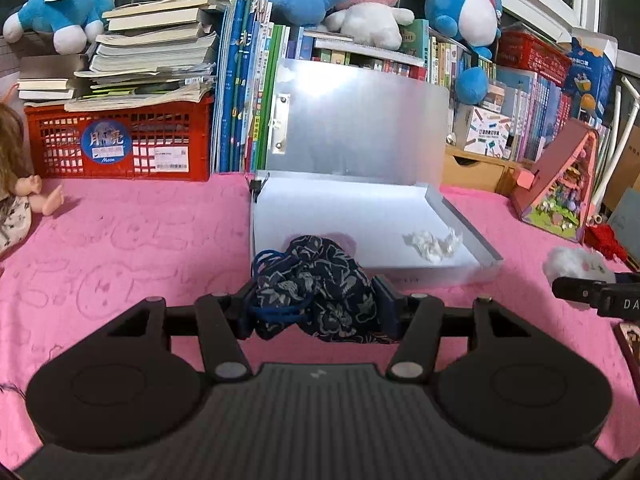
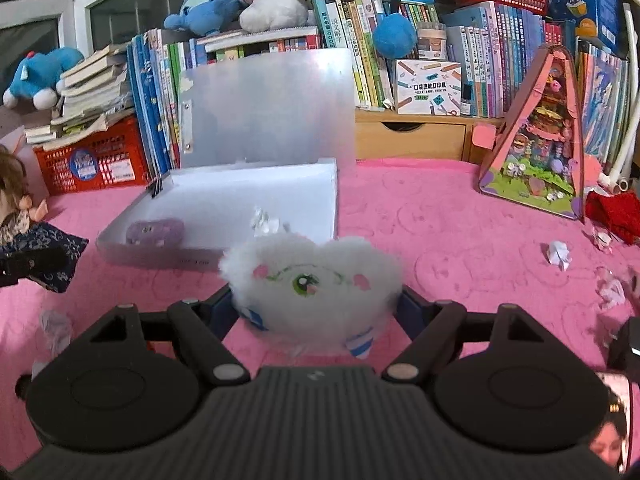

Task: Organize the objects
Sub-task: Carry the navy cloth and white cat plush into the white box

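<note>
A crumpled tissue [image 1: 433,245] lies in the open box [image 1: 460,216], which stands before the books [image 1: 248,80].

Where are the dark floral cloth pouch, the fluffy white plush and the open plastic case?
dark floral cloth pouch [image 1: 320,292], left wrist view, middle of its bunched fabric.
fluffy white plush [image 2: 312,284], right wrist view, its embroidered face.
open plastic case [image 1: 360,216], left wrist view, bare floor of its tray.

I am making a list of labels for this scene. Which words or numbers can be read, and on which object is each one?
"POCKET LABEL PRINTER": white printer box on the wooden drawer unit.
"Moon": round blue sticker on the red crate.
"DA", cut off: right tool.
Book spines, barcode label, blue carton: too small or blurred.
</note>
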`<action>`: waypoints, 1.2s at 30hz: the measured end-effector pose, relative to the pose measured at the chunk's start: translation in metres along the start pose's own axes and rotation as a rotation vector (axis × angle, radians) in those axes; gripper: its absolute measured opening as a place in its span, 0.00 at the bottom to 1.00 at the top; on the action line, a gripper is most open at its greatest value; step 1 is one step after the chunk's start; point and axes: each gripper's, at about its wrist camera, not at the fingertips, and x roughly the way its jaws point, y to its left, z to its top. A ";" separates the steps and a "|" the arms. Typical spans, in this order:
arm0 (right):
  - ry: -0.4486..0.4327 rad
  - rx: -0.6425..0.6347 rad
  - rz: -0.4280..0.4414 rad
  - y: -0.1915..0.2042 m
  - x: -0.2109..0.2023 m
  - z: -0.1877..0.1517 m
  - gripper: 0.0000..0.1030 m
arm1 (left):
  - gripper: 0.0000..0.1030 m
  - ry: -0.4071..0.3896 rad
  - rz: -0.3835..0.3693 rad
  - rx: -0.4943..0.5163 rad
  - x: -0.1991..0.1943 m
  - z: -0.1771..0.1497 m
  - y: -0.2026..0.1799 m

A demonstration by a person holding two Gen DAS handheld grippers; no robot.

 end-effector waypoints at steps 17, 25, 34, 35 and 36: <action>0.082 0.059 0.057 -0.001 0.079 0.071 0.78 | 0.61 0.041 -0.014 -0.071 0.087 0.056 0.001; 0.126 0.082 0.062 0.010 0.123 0.084 0.79 | 0.61 0.084 0.006 -0.052 0.136 0.067 -0.001; 0.148 0.126 0.041 0.015 0.167 0.084 0.79 | 0.61 0.103 0.007 -0.055 0.170 0.069 0.006; 0.148 0.124 0.036 0.016 0.171 0.084 0.79 | 0.61 0.104 0.004 -0.050 0.173 0.070 0.006; 0.148 0.125 0.033 0.016 0.174 0.084 0.79 | 0.61 0.107 0.003 -0.044 0.176 0.071 0.006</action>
